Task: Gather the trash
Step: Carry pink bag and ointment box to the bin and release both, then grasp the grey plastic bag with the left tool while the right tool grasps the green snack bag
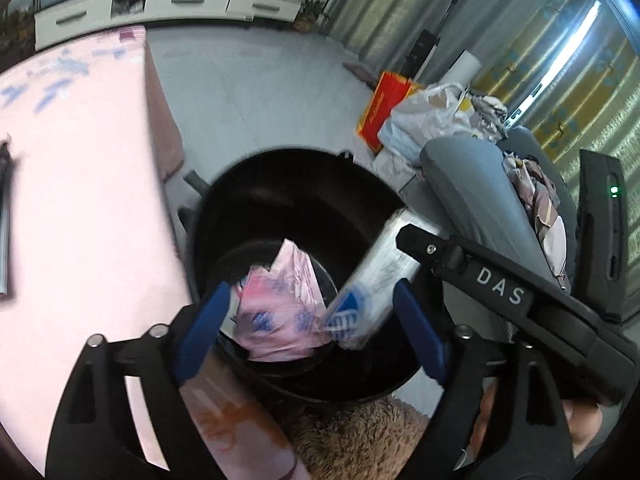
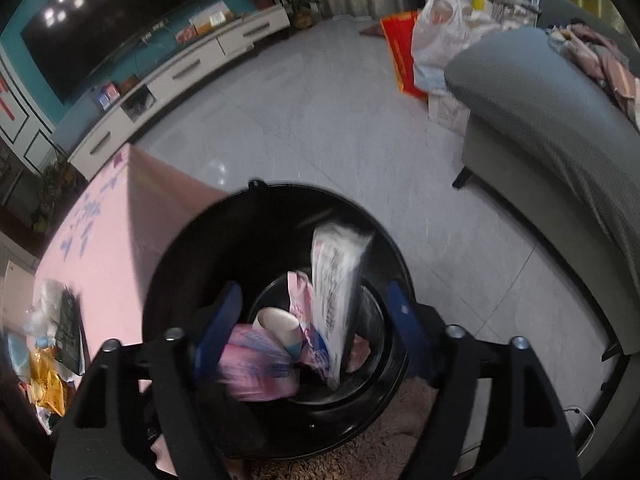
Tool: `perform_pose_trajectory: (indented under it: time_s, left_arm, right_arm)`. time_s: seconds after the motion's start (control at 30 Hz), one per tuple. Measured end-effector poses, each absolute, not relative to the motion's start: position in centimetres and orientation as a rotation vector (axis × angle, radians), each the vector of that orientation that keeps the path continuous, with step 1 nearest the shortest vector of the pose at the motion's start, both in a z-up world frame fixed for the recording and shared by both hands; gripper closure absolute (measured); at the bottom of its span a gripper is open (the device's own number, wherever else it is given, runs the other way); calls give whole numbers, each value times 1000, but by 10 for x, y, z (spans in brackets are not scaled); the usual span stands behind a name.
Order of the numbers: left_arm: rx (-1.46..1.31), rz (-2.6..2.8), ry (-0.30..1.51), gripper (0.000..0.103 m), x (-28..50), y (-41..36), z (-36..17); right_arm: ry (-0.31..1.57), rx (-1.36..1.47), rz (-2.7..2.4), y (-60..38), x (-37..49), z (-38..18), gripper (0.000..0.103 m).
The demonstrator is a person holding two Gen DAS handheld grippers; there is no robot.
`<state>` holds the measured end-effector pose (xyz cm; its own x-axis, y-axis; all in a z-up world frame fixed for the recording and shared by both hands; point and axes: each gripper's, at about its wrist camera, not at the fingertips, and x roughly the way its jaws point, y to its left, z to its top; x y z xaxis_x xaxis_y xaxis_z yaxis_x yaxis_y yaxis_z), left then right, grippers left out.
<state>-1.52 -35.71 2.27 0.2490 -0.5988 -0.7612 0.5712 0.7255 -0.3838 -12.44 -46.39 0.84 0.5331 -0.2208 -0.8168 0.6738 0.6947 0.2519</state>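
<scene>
A black round bin (image 1: 288, 168) (image 2: 188, 248) stands on the floor beside the table. My left gripper (image 1: 312, 332) hangs open over its mouth. A blurred pink wrapper (image 1: 280, 312) lies below the gap, free of the blue pads. A white packet with a blue logo (image 1: 376, 280) tilts beside it, by the tip of my right gripper. In the right wrist view my right gripper (image 2: 312, 328) is open above the bin too. Between its fingers, untouched, I see the white packet (image 2: 336, 280) on end, a paper cup (image 2: 278, 322) and pink wrappers (image 2: 256, 364).
A table with a pink cloth (image 1: 80, 208) (image 2: 108, 240) borders the bin on the left, with a gold wrapper (image 2: 46, 380) and a dark packet (image 2: 68, 328) on it. A grey sofa (image 2: 552, 112), plastic bags (image 2: 436, 36) and a brown rug (image 1: 352, 440) lie around.
</scene>
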Motion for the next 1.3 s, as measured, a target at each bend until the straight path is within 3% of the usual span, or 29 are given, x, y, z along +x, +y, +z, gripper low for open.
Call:
perform_pose_trajectory:
  time_s: [0.13,0.2,0.7,0.87,1.0,1.3]
  left_arm:
    - [-85,-769,975,3,-17,-323,50]
    - [-122,-744,937,3,-19,-302,65]
    - [-314,-305,690,3,-32,-68,152]
    - [-370,-101,674,3,-34,7,143]
    - [-432,19,723,3,-28,54,112]
    - [-491,-7,842,3,-8,76,63]
  right_arm:
    - [757,584,-581,-458,-132,26,8]
    - [717,579,-578,-454,-134,34,3]
    - [464,323,-403,-356,-119,90,3]
    - [417,200,-292,-300,-107,102,3]
    - [502,261,-141,-274,-90,102,3]
    - [618,158,39,-211,-42,116,3]
